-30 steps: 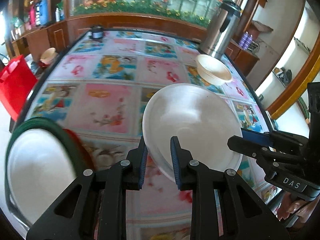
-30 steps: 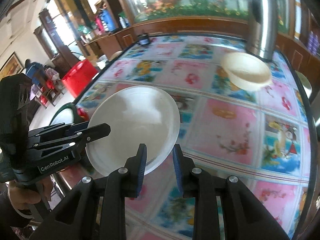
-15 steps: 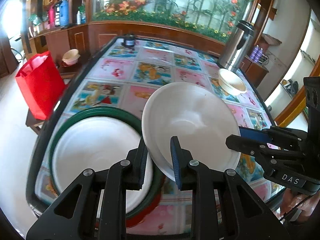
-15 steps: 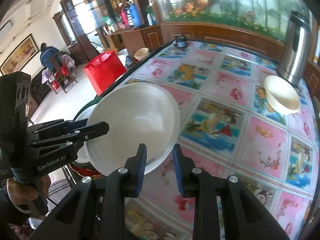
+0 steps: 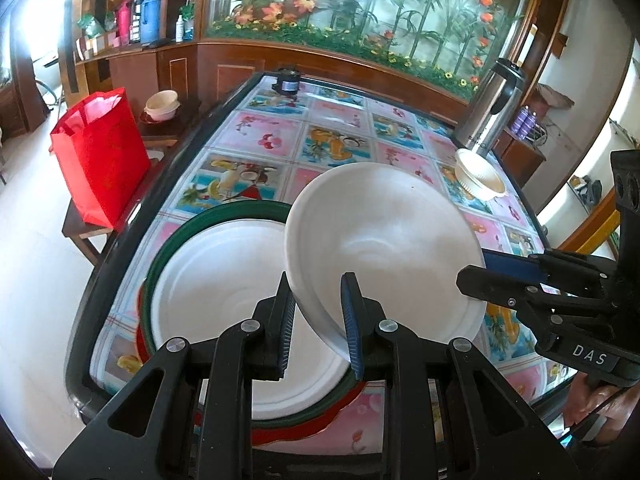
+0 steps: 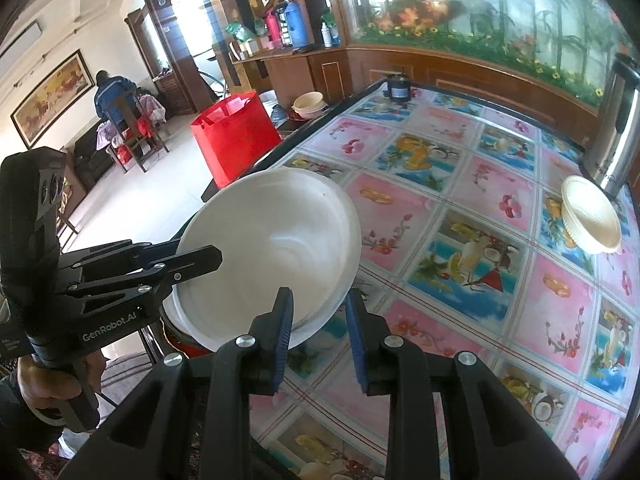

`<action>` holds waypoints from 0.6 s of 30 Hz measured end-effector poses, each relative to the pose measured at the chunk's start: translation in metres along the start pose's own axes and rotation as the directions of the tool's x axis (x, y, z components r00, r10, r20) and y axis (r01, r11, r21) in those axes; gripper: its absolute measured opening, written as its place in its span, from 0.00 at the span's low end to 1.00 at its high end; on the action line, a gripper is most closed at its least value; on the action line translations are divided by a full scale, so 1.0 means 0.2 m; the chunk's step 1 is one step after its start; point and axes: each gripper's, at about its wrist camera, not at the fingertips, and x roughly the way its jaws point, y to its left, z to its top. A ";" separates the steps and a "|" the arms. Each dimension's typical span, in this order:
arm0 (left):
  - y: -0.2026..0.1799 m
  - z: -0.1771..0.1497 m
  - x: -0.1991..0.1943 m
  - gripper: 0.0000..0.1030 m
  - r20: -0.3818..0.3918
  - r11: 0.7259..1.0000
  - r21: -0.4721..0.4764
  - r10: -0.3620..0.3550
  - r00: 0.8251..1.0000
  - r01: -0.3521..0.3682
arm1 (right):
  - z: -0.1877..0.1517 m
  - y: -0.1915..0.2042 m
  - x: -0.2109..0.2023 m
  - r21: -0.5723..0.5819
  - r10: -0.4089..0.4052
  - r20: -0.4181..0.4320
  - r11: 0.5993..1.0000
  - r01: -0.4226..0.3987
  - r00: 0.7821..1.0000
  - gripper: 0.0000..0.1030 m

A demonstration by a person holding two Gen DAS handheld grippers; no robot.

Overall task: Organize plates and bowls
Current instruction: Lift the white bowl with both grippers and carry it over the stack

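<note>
A white deep plate (image 5: pixel 384 240) hangs tilted above the table, carried by both grippers. My left gripper (image 5: pixel 318 320) is shut on its near rim. In the left wrist view my right gripper (image 5: pixel 480 276) clamps the plate's right rim. The right wrist view shows the same plate (image 6: pixel 276 240) with my right gripper (image 6: pixel 318 320) shut on its near edge and the left gripper (image 6: pixel 200 256) gripping its left side. Just below and to the left lies a stack: a white plate (image 5: pixel 212 280) in a green-rimmed plate (image 5: pixel 160 256) on a red one (image 5: pixel 288 432). A cream bowl (image 5: pixel 480 178) sits far right.
The table (image 5: pixel 332 144) has a patterned cloth and a dark raised edge. A steel thermos (image 5: pixel 490 108) stands behind the cream bowl (image 6: pixel 590 216), and a small dark jar (image 5: pixel 287 82) sits at the far end. A red bag (image 5: pixel 100 156) rests on a bench to the left. A person (image 6: pixel 112 96) sits far off.
Both grippers have carried the white plate back and to the left, over the near corner of the table. The green-rimmed stack now lies partly under the plate.
</note>
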 end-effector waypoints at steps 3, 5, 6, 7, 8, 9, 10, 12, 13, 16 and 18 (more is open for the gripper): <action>0.05 0.00 -0.02 0.22 0.002 1.000 -0.013 0.006 1.000 -0.006 | 0.02 0.05 0.01 -0.016 0.010 -0.004 1.000 -0.010 1.000 0.27; 0.09 -0.01 -0.05 0.22 0.008 1.000 -0.024 0.017 1.000 -0.017 | 0.03 0.10 0.03 -0.033 0.018 -0.006 0.999 -0.018 1.000 0.27; 0.11 -0.02 -0.05 0.22 0.010 0.999 -0.029 0.022 1.000 -0.022 | 0.04 0.11 0.03 -0.038 0.019 -0.009 0.999 -0.019 1.000 0.27; 0.13 -0.02 -0.06 0.22 0.011 0.999 -0.033 0.027 1.000 -0.026 | 0.04 0.13 0.05 -0.047 0.021 -0.013 0.999 -0.021 1.000 0.27; 0.14 -0.03 -0.06 0.22 0.011 0.999 -0.035 0.030 0.999 -0.030 | 0.04 0.14 0.06 -0.051 0.023 -0.017 0.998 -0.024 1.000 0.28; 0.16 -0.04 -0.07 0.22 0.010 0.999 -0.041 0.034 0.999 -0.033 | 0.05 0.16 0.08 -0.056 0.027 -0.022 0.998 -0.028 0.999 0.28; 0.18 -0.05 -0.07 0.22 0.006 0.998 -0.048 0.035 0.999 -0.035 | 0.05 0.18 0.10 -0.061 0.031 -0.030 0.998 -0.033 0.999 0.29; 0.22 -0.07 -0.06 0.22 -0.002 0.997 -0.059 0.042 0.999 -0.042 | 0.05 0.21 0.14 -0.074 0.035 -0.048 0.997 -0.039 0.998 0.30; 0.24 -0.07 -0.06 0.22 -0.006 0.997 -0.063 0.045 0.999 -0.045 | 0.05 0.22 0.16 -0.077 0.039 -0.055 0.996 -0.043 0.998 0.31; 0.29 -0.10 -0.03 0.22 -0.021 0.996 -0.076 0.053 0.998 -0.055 | 0.04 0.25 0.21 -0.085 0.048 -0.080 0.995 -0.055 0.996 0.31; 0.31 -0.11 0.00 0.22 -0.030 0.995 -0.083 0.059 0.998 -0.061 | 0.04 0.27 0.25 -0.089 0.047 -0.095 0.994 -0.055 0.994 0.31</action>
